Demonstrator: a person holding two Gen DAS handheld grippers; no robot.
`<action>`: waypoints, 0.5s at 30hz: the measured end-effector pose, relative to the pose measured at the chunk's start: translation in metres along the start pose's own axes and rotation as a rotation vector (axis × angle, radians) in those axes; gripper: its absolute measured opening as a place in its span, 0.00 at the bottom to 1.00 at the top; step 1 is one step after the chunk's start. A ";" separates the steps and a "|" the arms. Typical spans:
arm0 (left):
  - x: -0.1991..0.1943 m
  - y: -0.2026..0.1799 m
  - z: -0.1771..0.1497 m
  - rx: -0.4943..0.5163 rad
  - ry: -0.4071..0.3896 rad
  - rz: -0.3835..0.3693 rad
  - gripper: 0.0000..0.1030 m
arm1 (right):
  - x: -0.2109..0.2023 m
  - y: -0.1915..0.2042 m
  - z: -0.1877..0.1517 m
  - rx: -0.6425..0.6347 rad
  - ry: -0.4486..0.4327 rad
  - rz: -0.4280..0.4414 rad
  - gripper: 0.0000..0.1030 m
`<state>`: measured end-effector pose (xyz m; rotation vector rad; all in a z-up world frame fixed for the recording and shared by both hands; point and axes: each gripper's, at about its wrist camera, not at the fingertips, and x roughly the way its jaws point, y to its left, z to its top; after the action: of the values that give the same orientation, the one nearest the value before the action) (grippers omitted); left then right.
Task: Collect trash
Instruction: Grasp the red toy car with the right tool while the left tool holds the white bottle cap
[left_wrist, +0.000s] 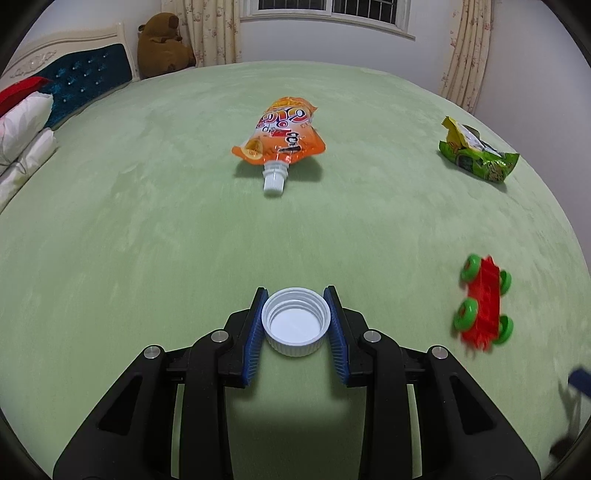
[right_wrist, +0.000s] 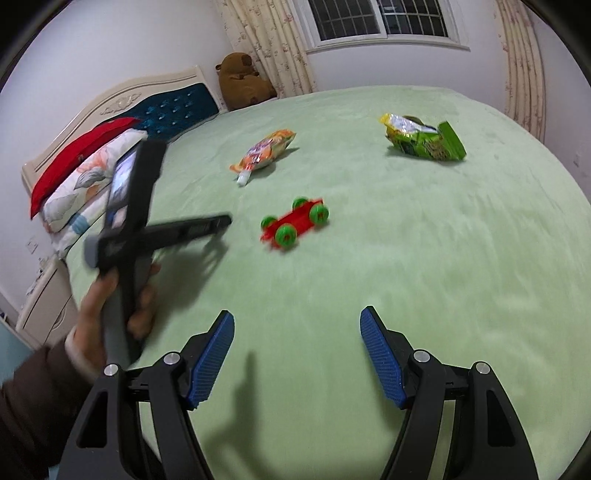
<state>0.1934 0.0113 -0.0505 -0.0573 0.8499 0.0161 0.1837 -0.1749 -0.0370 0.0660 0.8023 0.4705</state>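
Observation:
My left gripper is shut on a white bottle cap, open side up, held over the green bed. Ahead lies an orange drink pouch with a white spout; it also shows in the right wrist view. A green snack bag lies at the right, also seen in the right wrist view. My right gripper is open and empty above the bed. The left gripper's body, held in a hand, shows blurred at the left of the right wrist view.
A red toy car with green wheels lies on the green blanket, also in the right wrist view. Pillows, a blue headboard and a brown plush bear sit at the far left. Curtains and a window stand behind.

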 end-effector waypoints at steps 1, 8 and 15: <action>-0.001 0.000 -0.001 -0.002 -0.001 0.000 0.30 | 0.003 0.001 0.005 0.008 -0.004 -0.006 0.67; -0.016 0.007 -0.018 -0.025 -0.021 0.001 0.30 | 0.039 0.016 0.041 0.068 0.005 -0.041 0.68; -0.016 0.018 -0.022 -0.068 -0.028 -0.035 0.30 | 0.091 0.027 0.059 0.113 0.060 -0.158 0.68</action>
<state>0.1657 0.0283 -0.0533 -0.1353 0.8202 0.0131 0.2697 -0.1049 -0.0510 0.0925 0.8858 0.2790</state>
